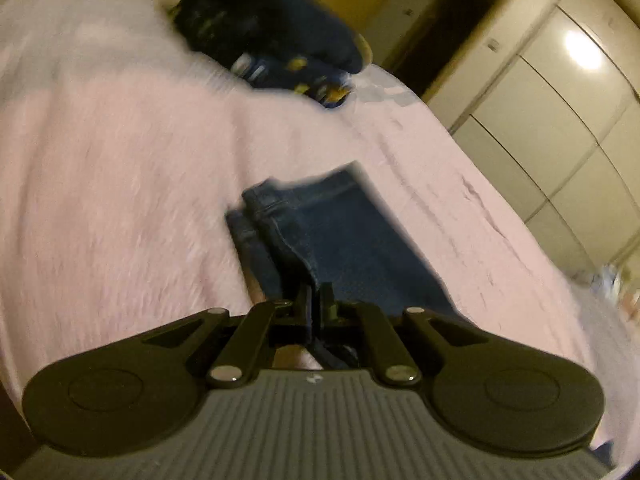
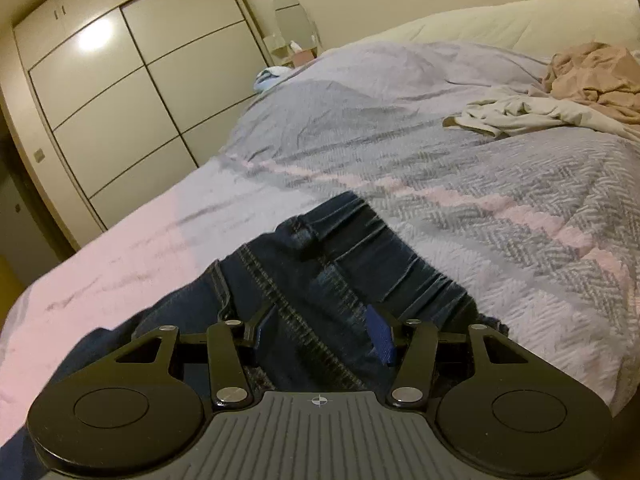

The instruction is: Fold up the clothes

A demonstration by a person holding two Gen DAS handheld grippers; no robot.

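The left gripper (image 1: 316, 300), low in its frame, is clamped on a denim fold of the jeans (image 1: 340, 240), which lie mid-frame on the bed. The right gripper (image 2: 320, 332) hangs with jaws apart over the jeans' (image 2: 340, 264) waistband, gripping nothing. To fold cleanly, the pinched edge should likely be carried taut and level, the free claw steadying the cloth. Beyond: a pink-and-grey herringbone bedspread (image 2: 500, 216), a dark garment pile (image 1: 264, 28) at upper centre, beige clothes (image 2: 580, 88) at upper right, a cream wardrobe (image 2: 120, 100) at upper left.
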